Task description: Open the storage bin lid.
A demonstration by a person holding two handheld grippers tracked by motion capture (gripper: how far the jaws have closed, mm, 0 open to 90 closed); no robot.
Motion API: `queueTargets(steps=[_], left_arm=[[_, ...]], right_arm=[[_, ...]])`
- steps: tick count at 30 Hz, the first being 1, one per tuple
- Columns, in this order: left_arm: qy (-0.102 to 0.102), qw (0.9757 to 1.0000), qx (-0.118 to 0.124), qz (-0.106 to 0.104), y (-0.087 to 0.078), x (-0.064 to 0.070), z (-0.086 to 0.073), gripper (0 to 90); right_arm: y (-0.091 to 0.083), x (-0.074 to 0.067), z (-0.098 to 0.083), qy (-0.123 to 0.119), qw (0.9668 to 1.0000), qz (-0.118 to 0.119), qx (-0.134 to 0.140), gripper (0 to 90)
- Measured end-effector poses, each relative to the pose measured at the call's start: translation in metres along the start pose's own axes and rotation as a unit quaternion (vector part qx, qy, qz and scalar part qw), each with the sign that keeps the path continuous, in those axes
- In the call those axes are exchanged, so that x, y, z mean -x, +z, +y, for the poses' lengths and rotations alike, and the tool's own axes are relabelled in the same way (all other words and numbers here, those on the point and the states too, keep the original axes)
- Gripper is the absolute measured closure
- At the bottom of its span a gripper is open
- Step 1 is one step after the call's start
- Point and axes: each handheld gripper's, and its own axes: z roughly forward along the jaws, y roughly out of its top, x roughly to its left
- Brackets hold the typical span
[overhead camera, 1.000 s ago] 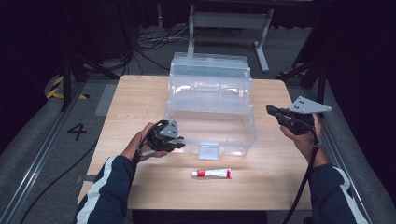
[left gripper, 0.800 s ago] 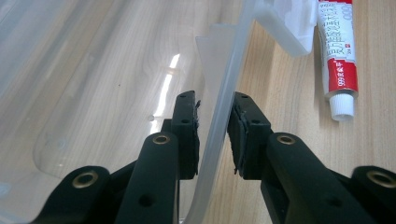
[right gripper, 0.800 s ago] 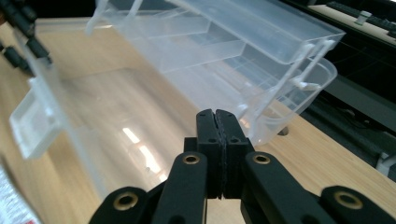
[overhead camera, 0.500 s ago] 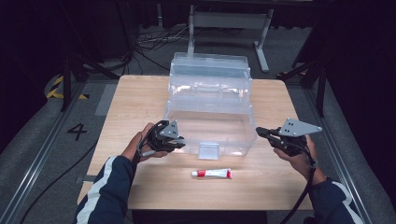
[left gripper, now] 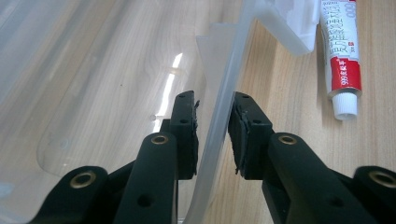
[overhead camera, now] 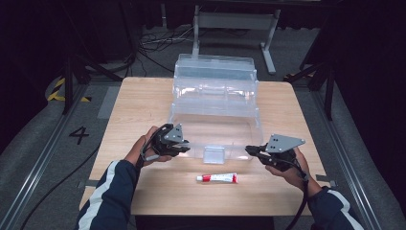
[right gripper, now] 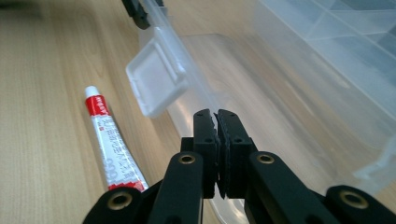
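Observation:
A clear plastic box (overhead camera: pixel 218 103) stands mid-table with its lid tipped back. My left gripper (overhead camera: pixel 186 145) is at the box's front left, and its jaws (left gripper: pixel 212 100) straddle the front wall (left gripper: pixel 215 116) with both pads against it. My right gripper (overhead camera: pixel 249 150) is shut and holds nothing. It sits low by the box's front right corner, its tips (right gripper: pixel 216 114) over the front rim near the latch tab (right gripper: pixel 156 81). A red and white tube (overhead camera: pixel 218 178) lies on the table in front of the box, also seen as the tube (right gripper: pixel 109 140) left of my right jaws.
The wooden table (overhead camera: pixel 143 100) has bare room left and right of the box. Its front edge runs just below the tube. Dark floor, cables and a metal stand (overhead camera: pixel 234 21) lie beyond the far edge.
My right gripper has come down and leftward from beside the box to its front right corner. The left gripper, box and tube have stayed put.

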Motion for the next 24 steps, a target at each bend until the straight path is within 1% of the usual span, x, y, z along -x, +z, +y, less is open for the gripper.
queueTargets(steps=[1,2,3,7,8,9,10,11,14,18,21,23,24], left_arm=[[-0.001,1.0000,0.001,0.000,0.000,0.000,0.000,72.9],[0.001,1.0000,-0.001,0.000,0.000,0.000,0.000,73.0],[0.001,1.0000,-0.001,0.000,0.000,0.000,0.000,73.0],[0.001,1.0000,0.000,0.001,0.000,0.000,0.000,72.9],[0.001,1.0000,0.000,0.001,0.000,0.000,0.000,72.9],[0.001,1.0000,0.000,0.001,0.000,0.000,0.000,72.9],[0.001,1.0000,0.000,0.001,0.000,0.000,0.000,72.8],[0.001,1.0000,0.000,0.001,0.000,0.000,0.000,72.8],[0.001,1.0000,0.000,0.001,0.000,0.000,0.000,72.7],[0.000,1.0000,0.000,0.002,0.000,0.000,0.000,72.6],[0.000,1.0000,-0.001,0.002,0.000,0.000,0.000,72.6],[-0.001,1.0000,0.000,0.002,0.000,0.000,0.000,72.5],[-0.001,1.0000,0.000,0.002,0.000,0.000,0.000,72.5]], right_arm=[[0.000,0.000,0.000,0.000,1.0000,0.000,0.000,87.2],[0.002,-0.002,0.001,0.003,1.0000,0.007,0.000,87.1],[0.008,-0.006,0.002,-0.002,0.9999,0.016,-0.003,86.4],[0.018,-0.014,0.004,-0.005,0.9992,0.039,-0.010,86.0],[0.018,-0.014,0.004,-0.005,0.9992,0.039,-0.010,86.0],[0.027,-0.020,0.005,-0.009,0.9984,0.052,-0.017,85.2],[0.027,-0.020,0.005,-0.009,0.9984,0.052,-0.017,85.2],[0.032,-0.023,0.005,-0.015,0.9979,0.059,-0.022,84.8],[0.047,-0.033,0.007,-0.027,0.9953,0.085,-0.037,84.0],[0.061,-0.044,0.009,-0.046,0.9916,0.107,-0.056,81.4],[0.068,-0.048,0.010,-0.056,0.9886,0.122,-0.069,79.6],[0.074,-0.050,0.011,-0.064,0.9858,0.134,-0.079,78.8],[0.076,-0.051,0.012,-0.064,0.9842,0.141,-0.085,78.4]])
